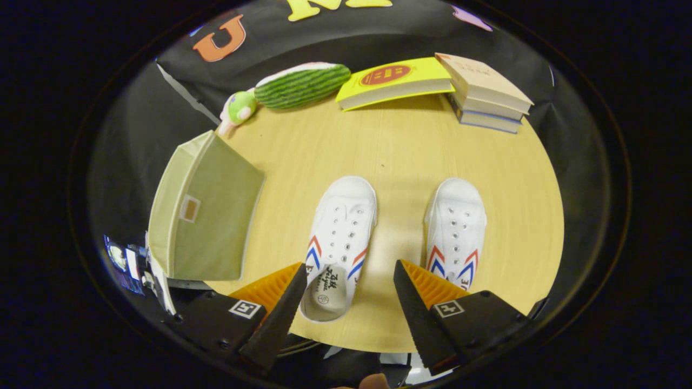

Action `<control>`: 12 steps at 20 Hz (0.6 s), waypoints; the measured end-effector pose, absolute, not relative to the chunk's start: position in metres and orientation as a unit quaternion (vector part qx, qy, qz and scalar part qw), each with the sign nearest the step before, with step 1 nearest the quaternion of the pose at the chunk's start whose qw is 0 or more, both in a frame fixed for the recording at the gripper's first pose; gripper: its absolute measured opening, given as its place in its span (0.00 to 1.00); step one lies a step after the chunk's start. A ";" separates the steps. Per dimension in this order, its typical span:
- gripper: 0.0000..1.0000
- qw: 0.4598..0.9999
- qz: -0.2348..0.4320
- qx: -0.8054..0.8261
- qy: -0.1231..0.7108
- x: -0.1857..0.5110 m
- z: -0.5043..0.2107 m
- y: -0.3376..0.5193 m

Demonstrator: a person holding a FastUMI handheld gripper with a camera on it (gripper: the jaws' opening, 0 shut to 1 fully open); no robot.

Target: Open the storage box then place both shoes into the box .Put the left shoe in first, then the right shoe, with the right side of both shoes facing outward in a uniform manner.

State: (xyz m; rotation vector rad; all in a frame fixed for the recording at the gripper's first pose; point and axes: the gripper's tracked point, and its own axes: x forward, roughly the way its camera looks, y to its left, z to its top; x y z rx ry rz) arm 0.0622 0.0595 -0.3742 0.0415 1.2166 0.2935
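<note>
Tongs point(348, 281): released, fingers spread wide, gripping nothing; they hung above the near edge of the desk.
Desk point(400, 162): light wood grain top, carrying everything listed below.
Left shoe point(339, 237): white canvas with red and blue chevrons on the sides, no laces in the eyelets; it lay flat on its sole, toe pointing away, heel opening between the fingers, nearer the left one, whose tip overlapped the heel edge in view. Could not tell whether they touched.
Right shoe point(456, 229): same model, flat on its sole, toe pointing away; it sat apart from the left shoe, roughly parallel, its heel hidden behind the right finger.
Storage box point(203, 213): pale green fabric, closed, with a small label patch on the panel facing the camera; it stood at the desk's left edge, left of the left shoe and not touching it.
Plush toy point(294, 86): green striped, melon-like, with a small green and pink end piece; it lay at the far edge, beyond the box.
Yellow book point(397, 81): flat at the far edge, just right of the plush toy.
Book stack point(486, 92): a few books piled at the far right, against the yellow book.
</note>
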 end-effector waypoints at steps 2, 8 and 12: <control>1.00 0.798 0.144 0.011 0.585 0.060 -0.394 0.059; 0.92 0.759 0.150 0.033 0.633 0.043 -0.441 0.065; 0.78 0.751 0.151 0.046 0.641 0.046 -0.449 0.073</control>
